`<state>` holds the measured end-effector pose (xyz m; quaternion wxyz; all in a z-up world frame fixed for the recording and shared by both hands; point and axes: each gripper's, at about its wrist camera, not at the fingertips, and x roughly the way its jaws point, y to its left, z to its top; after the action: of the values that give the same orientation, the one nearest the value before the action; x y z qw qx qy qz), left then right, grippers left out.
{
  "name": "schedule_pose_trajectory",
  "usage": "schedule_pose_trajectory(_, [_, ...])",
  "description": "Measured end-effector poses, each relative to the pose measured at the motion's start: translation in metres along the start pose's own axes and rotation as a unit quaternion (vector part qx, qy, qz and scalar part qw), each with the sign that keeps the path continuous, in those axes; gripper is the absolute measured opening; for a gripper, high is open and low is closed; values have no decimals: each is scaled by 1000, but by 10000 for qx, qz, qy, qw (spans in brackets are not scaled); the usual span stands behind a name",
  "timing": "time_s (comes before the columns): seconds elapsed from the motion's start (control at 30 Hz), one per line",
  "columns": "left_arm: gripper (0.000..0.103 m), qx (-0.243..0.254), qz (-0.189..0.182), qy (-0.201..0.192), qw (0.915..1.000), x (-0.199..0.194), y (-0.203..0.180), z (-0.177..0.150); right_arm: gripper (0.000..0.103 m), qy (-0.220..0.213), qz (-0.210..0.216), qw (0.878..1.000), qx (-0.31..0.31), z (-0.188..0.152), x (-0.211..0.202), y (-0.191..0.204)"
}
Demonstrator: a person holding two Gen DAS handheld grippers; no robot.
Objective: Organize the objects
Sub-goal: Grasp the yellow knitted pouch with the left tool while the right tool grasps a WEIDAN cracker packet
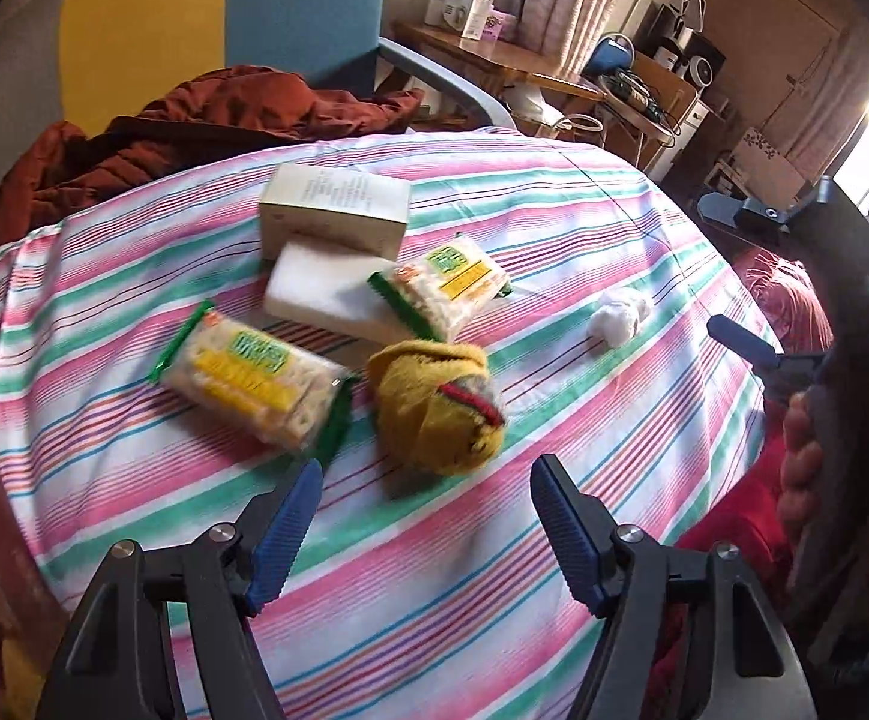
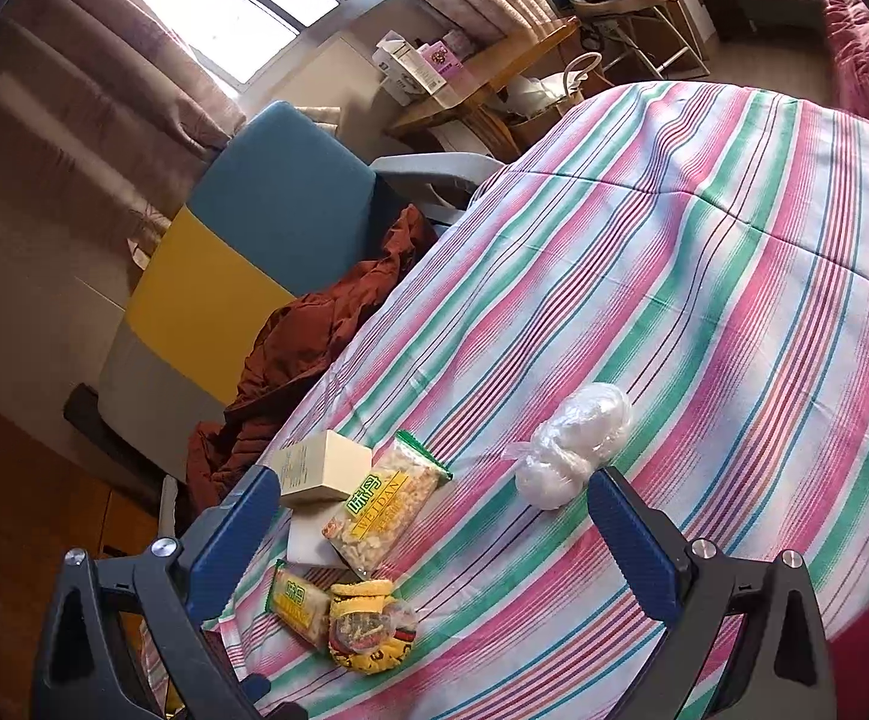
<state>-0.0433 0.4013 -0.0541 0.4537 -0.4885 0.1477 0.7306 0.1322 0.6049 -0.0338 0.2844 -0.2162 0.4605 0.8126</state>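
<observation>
Your left gripper (image 1: 425,480) hangs over the striped bedspread (image 1: 494,570) with its blue fingers (image 1: 287,531) spread apart and nothing between them, the yellow rolled sock (image 1: 434,405) lying just beyond the tips.

The things to be sorted sit in a loose cluster toward the edge of the bed nearest the brown jacket (image 1: 194,126). A cream box (image 1: 335,213) lies farthest back, touching a white block (image 1: 326,294) in front of it. One snack packet (image 1: 443,285) with a green and yellow label rests partly on that block; a second snack packet (image 1: 254,381) lies just beside the sock, on the side toward the left finger. A small bag of white cotton balls (image 1: 620,312) lies apart from the cluster, toward the bed's other side.

Your right gripper (image 2: 434,498) is also open, its fingers (image 2: 632,546) wide apart and empty. In its view the bag of cotton balls sits just ahead of one fingertip; whether they touch you cannot tell. The box, the block, the packets and the sock lie between and below the two fingers on the bedspread.

In the left wrist view, your right hand (image 1: 800,462) and the dark body of its gripper show at the frame's edge, beside the bed.

Behind the bed stands a blue and yellow chair (image 2: 242,240) and a wooden desk (image 1: 494,60) with cartons on it.
</observation>
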Motion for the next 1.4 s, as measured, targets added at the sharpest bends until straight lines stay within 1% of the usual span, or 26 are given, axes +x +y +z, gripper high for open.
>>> schedule_pose_trajectory(0.17, [71, 82, -35, 77, 9999, 28, -11, 18, 103, 130, 82, 9999, -21, -1, 4, 1])
schedule_pose_trajectory(0.23, [70, 184, 46, 120, 9997, 42, -15, 23, 103, 184, 103, 9998, -63, -1, 6, 3])
schedule_pose_trajectory(0.3, [61, 159, 124, 295, 9994, 59, -13, 26, 103, 211, 116, 9997, -108, -2, 7, 5])
schedule_pose_trajectory(0.33, [53, 190, 249, 351, 9989, 67, -12, 26, 103, 223, 119, 9996, -134, -2, 7, 6])
schedule_pose_trajectory(0.37, [50, 242, 323, 392, 9984, 73, -12, 24, 103, 229, 118, 9995, -154, -3, 7, 7])
schedule_pose_trajectory(0.4, [48, 285, 270, 372, 9985, 75, -12, 22, 103, 230, 105, 9995, -171, -3, 8, 7])
schedule_pose_trajectory(0.47, [40, 453, 290, 153, 9984, 66, -15, 15, 103, 245, 81, 9995, -201, -3, 9, 8])
schedule_pose_trajectory(0.6, [39, 460, 361, -31, 9983, 46, -12, -4, 103, 364, 77, 9988, -309, -5, 14, 12])
schedule_pose_trajectory(0.7, [39, 523, 499, -92, 9973, 33, -8, -32, 103, 557, 95, 9975, -432, -10, 21, 16])
schedule_pose_trajectory(0.8, [40, 568, 584, -250, 9964, 17, -3, -58, 103, 823, 34, 9947, -611, -17, 31, 22])
schedule_pose_trajectory(0.9, [40, 493, 489, -286, 9972, 10, 6, -74, 103, 1093, -9, 9905, -829, -25, 42, 29])
schedule_pose_trajectory(0.97, [40, 357, 381, -287, 9982, 9, 10, -76, 103, 1238, -43, 9876, -964, -31, 49, 34])
schedule_pose_trajectory(1.03, [40, 356, 355, -270, 9984, 9, 12, -76, 103, 1414, -100, 9845, -1037, -37, 57, 38])
schedule_pose_trajectory(1.1, [40, 312, 330, -256, 9986, 7, 12, -77, 103, 1559, -138, 9830, -958, -40, 65, 38])
schedule_pose_trajectory(1.17, [40, 259, 287, -271, 9989, 3, 17, -80, 103, 1698, -193, 9826, -721, -40, 75, 37])
schedule_pose_trajectory(1.23, [40, 234, 262, -292, 9990, -1, 20, -83, 103, 1725, -302, 9831, -533, -36, 87, 36])
schedule_pose_trajectory(1.3, [40, 218, 249, -316, 9990, -6, 24, -89, 103, 1853, -335, 9815, -345, -34, 101, 38])
schedule_pose_trajectory(1.4, [40, 239, 225, -354, 9988, -9, 27, -96, 103, 1942, -452, 9796, -255, -30, 126, 49])
